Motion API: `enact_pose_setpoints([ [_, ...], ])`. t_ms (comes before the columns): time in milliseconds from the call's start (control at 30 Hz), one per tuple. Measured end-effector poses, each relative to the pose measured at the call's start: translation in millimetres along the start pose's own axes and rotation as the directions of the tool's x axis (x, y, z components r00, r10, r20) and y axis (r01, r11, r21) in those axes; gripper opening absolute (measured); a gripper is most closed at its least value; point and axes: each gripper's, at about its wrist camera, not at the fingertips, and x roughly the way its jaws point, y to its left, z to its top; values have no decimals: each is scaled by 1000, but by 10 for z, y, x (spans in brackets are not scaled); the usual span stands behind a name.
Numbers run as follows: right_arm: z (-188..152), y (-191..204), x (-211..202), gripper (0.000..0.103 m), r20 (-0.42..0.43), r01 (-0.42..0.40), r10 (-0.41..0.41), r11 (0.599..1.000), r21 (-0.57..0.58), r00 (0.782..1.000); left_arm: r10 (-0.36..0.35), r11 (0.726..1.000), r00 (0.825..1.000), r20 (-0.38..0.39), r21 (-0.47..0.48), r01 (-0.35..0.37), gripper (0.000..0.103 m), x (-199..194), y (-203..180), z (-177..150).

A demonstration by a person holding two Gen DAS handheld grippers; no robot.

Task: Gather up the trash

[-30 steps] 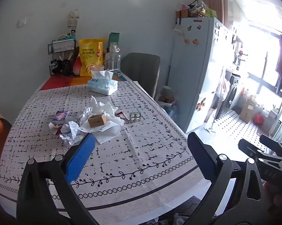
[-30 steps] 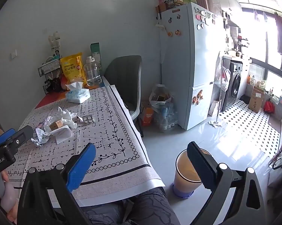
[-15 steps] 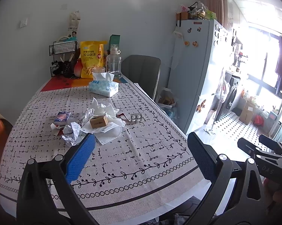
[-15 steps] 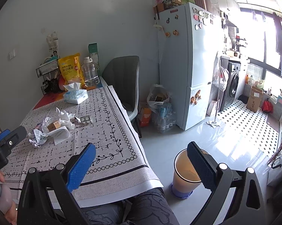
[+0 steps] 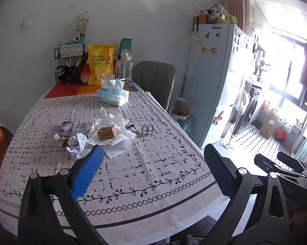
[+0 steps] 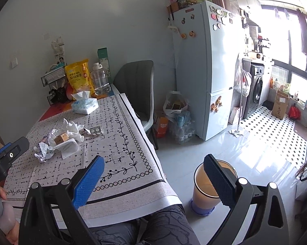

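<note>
Nothing looks collected yet: the trash sits in 1 loose heap on the table [image 5: 153, 163], and both claws are empty. The left gripper [image 5: 153, 169] hangs over the near edge with its jaws spread wide, the heap ahead of it and toward its left finger. The right gripper [image 6: 153, 175] is also wide and holds nothing; it hovers past the table's near right corner, above the floor.

The heap (all of it untouched, by my reading) holds a crumpled foil wrapper [image 5: 76, 145], a small brown box [image 5: 106, 133] resting on white plastic film [image 5: 116, 143], wadded tissue [image 5: 110, 118], a small printed packet [image 5: 67, 127] and, just to the right, a pill blister [image 5: 147, 129]. So every piece is left to pick up and carry over.

Containers: the bin [image 6: 208, 189] stands on the floor beside the table, right under the right claw, lined with an orange bag; its inside looks empty, though the finger hides part of it. A tissue box [image 5: 112, 96] farther back has a sheet sticking up. A clear jug [image 5: 124, 69] behind it seems empty.
</note>
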Motion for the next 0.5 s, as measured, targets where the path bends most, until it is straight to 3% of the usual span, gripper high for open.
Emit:
enact_pose_setpoints([
  [500, -11, -2, -46, 95, 10, -16, 15, 1000, 16, 1000, -5, 1000, 1000, 4, -9, 5, 97, -26, 28, -18],
])
